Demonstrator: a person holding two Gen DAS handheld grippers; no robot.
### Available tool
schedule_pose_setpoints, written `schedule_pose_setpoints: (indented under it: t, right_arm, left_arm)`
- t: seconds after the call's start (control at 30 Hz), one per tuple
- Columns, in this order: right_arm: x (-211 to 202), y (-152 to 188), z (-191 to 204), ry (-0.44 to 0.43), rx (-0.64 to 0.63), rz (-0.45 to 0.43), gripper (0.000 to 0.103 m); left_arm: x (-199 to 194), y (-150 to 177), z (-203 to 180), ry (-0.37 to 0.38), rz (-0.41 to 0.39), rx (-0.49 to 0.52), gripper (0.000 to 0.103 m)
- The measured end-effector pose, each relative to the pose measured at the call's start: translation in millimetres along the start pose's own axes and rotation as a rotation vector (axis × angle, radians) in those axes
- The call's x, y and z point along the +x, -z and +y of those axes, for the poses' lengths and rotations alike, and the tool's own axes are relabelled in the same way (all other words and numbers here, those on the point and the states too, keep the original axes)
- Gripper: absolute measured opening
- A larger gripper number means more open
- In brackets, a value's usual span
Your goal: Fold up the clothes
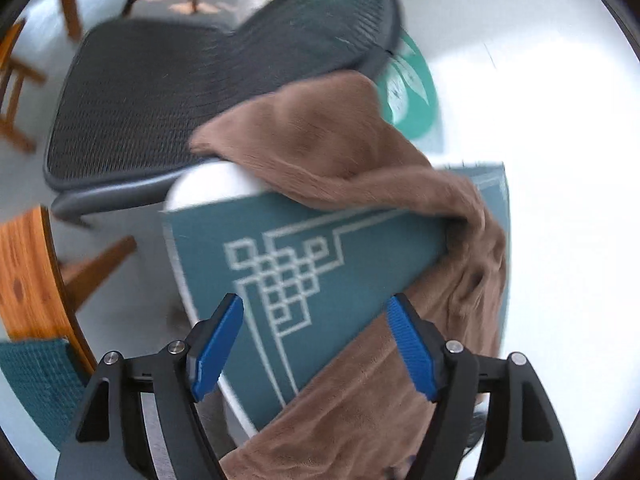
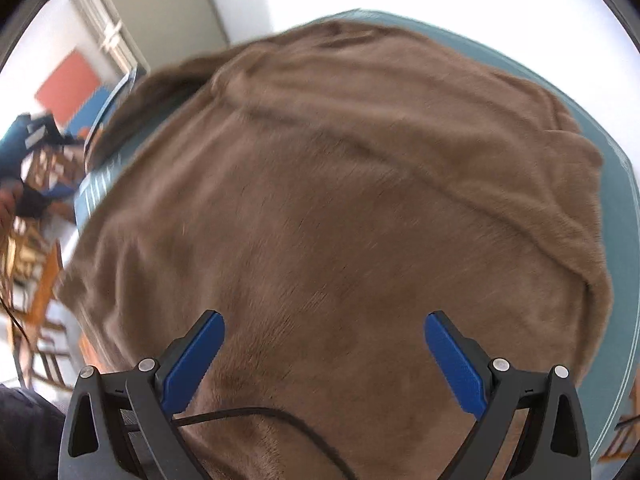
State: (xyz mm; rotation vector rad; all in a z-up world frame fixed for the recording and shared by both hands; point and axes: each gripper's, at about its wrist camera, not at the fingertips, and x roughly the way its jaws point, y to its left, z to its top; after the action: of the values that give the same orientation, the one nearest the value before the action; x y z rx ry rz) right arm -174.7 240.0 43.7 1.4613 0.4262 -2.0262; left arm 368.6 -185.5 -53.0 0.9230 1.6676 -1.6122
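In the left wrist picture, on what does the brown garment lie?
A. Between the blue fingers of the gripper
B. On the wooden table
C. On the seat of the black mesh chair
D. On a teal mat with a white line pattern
D: the brown garment is draped across the teal mat; the left gripper is open, with nothing between its fingers.

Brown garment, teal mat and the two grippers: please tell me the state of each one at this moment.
Brown garment: lying crumpled and unfolded on the mat, one part draped past the mat's far edge, held by no gripper.
Teal mat: lying flat, partly covered by the garment.
Left gripper: open, nothing between its pads.
Right gripper: open, above the garment, gripping nothing.
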Motion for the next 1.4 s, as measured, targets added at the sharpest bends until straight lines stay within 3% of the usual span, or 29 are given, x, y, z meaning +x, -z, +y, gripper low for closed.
schedule_pose_setpoints:
  t: [0.2,0.37,0.5,0.67,0.9,1.2,1.4]
  right_arm:
    - [13.3,2.4,1.0,0.040,0.058,0.037,0.101]
    - [20.5,-4.6,-1.6,0.086,0.140,0.070,0.102]
    - [26.9,-11.8,7.1,0.146,0.140,0.102,0.102]
    - [29.9,-18.7,4.5,0.164,0.197,0.127,0.102]
    - [30.8,-23.9,1.3,0.189,0.257,0.138,0.102]
    - [27.6,-24.3,-1.9,0.214,0.291,0.140,0.102]
    - [25.0,-23.3,-6.5,0.227,0.301,0.147,0.102]
  left_arm:
    - [18.2,-32.5,12.6,0.138,0.014,-0.143,0.080]
    - [22.0,-68.6,18.9,0.171,0.058,-0.187,0.080]
    - [23.7,-91.3,32.1,0.176,0.096,-0.216,0.080]
    - [28.3,-109.9,40.5,0.192,0.146,-0.217,0.082]
    - [22.7,-136.7,56.9,0.154,0.139,-0.178,0.082]
    - [69.5,-149.5,82.7,0.128,0.252,-0.237,0.082]
    - [82.8,-156.4,84.9,0.153,0.263,-0.245,0.082]
